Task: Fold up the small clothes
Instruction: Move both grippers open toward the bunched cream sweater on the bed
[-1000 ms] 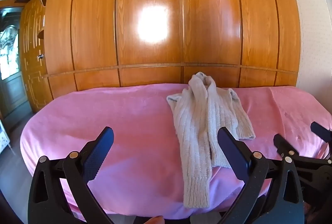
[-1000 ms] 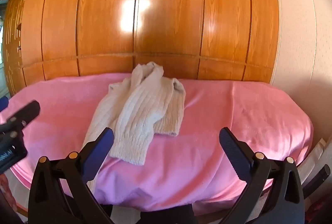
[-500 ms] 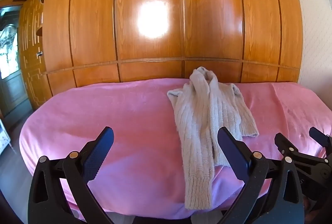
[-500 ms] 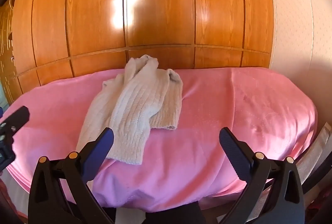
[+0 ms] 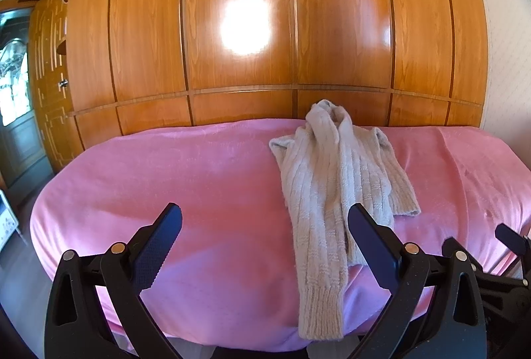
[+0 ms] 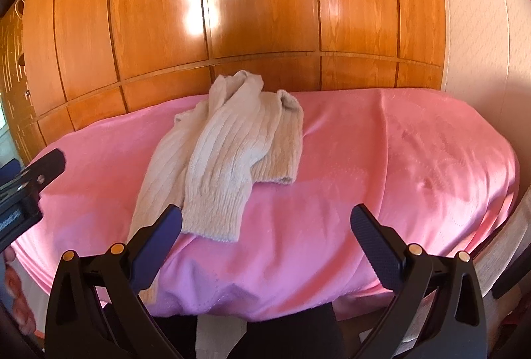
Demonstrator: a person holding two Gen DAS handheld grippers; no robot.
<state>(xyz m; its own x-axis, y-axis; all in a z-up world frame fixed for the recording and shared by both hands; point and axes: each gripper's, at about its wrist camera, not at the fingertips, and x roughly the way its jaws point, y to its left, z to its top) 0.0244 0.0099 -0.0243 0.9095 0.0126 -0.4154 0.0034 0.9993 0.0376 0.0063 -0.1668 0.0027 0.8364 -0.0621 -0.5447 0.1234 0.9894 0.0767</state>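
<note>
A glossy wooden wardrobe point(image 5: 252, 27) fills the background in front of you, its tall panels catching a bright patch of reflected light. To the right of it is a pale wall point(image 6: 481, 27), and at the far left of the left camera's view, a darker doorway point(image 5: 16, 86).

Below the wardrobe, a surface covered with a pink blanket point(image 5: 182, 179) stretches across both views, its near edge curving down toward you.

On the blanket lies a beige ribbed knit sweater point(image 5: 335, 173), bunched and unfolded. Its collar end is crumpled near the wardrobe. One long sleeve point(image 5: 318, 276) runs toward you and hangs over the blanket's near edge. In the right camera's view, another part of the sweater point(image 6: 219, 179) ends in a ribbed hem that lies flat on the blanket, short of the edge.

Your left gripper point(image 5: 265, 226) is held in front of the blanket's near edge with its two black fingers spread wide apart, grasping nothing. The hanging sleeve shows just inside its right finger.

Your right gripper point(image 6: 266, 226) is likewise spread wide and empty, to the right of the sweater, with the hem just above its left finger.
</note>
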